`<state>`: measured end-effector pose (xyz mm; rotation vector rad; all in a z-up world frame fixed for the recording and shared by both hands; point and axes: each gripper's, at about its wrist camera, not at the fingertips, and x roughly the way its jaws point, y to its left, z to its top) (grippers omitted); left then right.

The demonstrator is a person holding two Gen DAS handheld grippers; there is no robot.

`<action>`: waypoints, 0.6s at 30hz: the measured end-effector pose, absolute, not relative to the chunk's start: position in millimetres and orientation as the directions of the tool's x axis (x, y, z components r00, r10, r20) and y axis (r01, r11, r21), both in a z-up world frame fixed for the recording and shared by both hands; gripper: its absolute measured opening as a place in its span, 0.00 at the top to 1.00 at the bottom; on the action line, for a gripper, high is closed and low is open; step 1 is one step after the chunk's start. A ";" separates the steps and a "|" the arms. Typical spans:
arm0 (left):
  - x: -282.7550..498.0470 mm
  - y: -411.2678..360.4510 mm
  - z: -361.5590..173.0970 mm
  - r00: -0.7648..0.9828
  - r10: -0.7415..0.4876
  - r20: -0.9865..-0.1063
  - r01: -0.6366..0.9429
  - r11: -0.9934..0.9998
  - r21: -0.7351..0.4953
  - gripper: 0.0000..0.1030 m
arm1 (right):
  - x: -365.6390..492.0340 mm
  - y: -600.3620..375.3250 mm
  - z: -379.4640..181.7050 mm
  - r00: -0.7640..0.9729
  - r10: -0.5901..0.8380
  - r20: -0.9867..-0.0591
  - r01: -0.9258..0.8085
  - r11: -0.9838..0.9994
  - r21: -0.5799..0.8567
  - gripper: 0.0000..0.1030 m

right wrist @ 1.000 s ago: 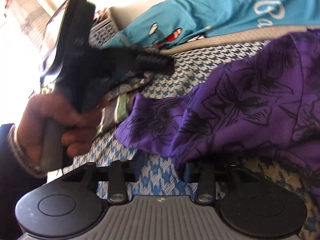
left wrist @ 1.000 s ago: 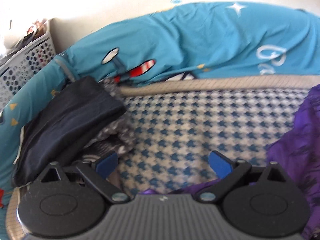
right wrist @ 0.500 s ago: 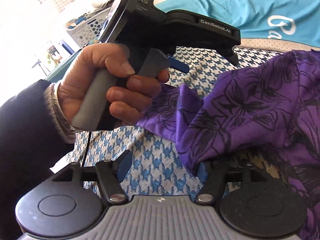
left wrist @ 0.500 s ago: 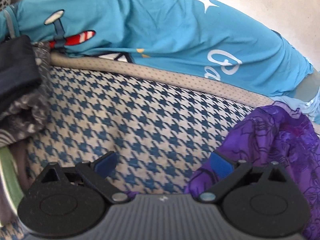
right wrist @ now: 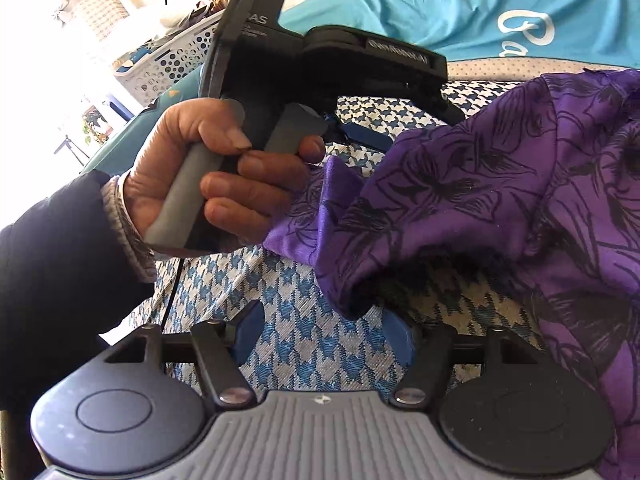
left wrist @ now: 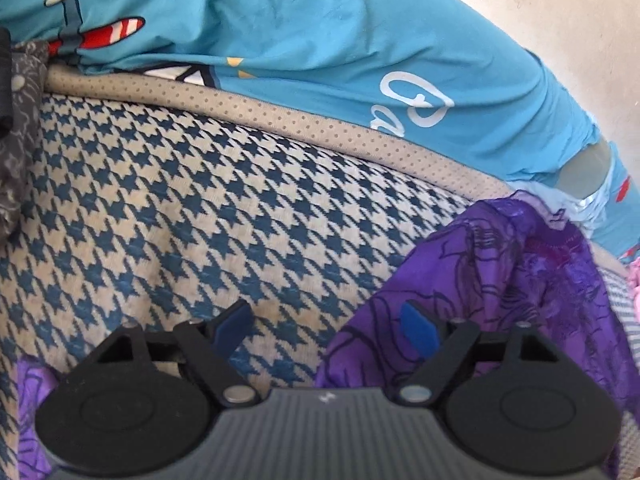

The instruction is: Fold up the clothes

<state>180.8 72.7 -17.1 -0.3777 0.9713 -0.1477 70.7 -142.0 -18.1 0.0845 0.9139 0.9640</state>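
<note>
- The houndstooth blanket (left wrist: pixel 224 216) is covering the work surface.
- The purple garment (right wrist: pixel 500 184) is lying crumpled on its right part.
- The left gripper (left wrist: pixel 326 326) is hovering with jaws apart over the garment's edge.
- The right gripper (right wrist: pixel 322 334) is gaping, empty.

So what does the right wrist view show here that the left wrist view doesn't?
Only the right wrist view shows the person's left hand gripping the left gripper's handle, a dark sleeve, a white perforated laundry basket, and the open right gripper. Only the left wrist view shows the open left gripper from behind and a grey patterned garment at its left edge. Both show the purple floral garment, the houndstooth cover and the teal printed fabric.
</note>
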 end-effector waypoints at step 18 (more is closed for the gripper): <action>184.6 50.4 -16.0 0.495 -0.384 -0.779 0.067 0.911 -0.407 0.71 | 73.7 -143.1 -26.5 0.234 0.725 -0.648 -0.664 0.606 0.438 0.37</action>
